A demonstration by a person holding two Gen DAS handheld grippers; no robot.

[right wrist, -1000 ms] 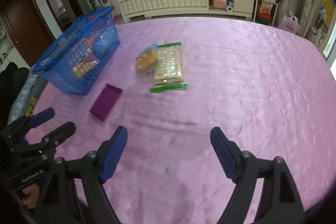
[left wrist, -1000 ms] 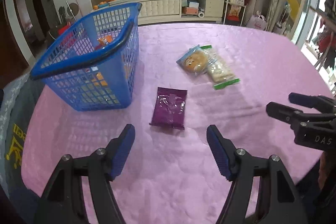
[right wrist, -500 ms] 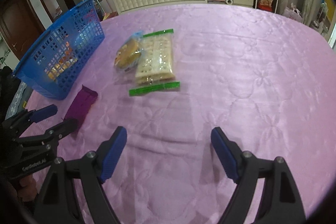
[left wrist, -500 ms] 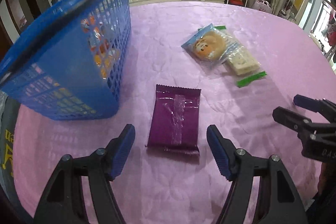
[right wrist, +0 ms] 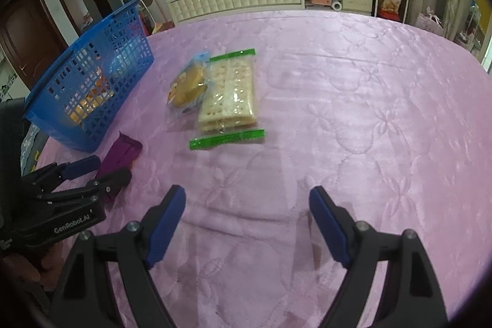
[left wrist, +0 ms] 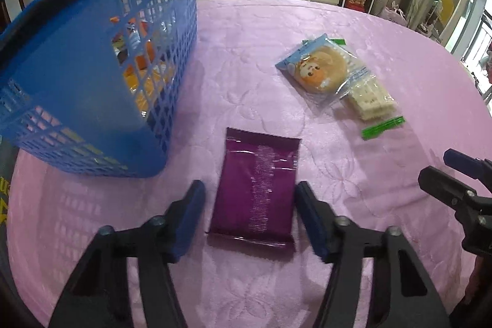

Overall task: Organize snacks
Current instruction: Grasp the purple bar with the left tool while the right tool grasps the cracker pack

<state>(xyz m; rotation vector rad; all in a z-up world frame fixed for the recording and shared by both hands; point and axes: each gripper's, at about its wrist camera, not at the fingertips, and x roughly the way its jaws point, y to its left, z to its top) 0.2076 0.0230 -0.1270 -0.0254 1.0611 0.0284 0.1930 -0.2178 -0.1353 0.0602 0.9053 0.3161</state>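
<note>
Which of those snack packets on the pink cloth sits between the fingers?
The purple packet: it lies flat between the left gripper as it closes. The round-cake packet and cracker packet lie farther off, overlapping.

A bench point(left wrist: 276, 29) draped in a pink quilted cloth point(right wrist: 369, 112) carried a blue basket point(left wrist: 77, 88) at one side, a purple packet point(left wrist: 256, 183) lying flat near it, and a bun pack point(left wrist: 319, 69) overlapping a green-sealed cracker pack point(right wrist: 229, 94).
</note>
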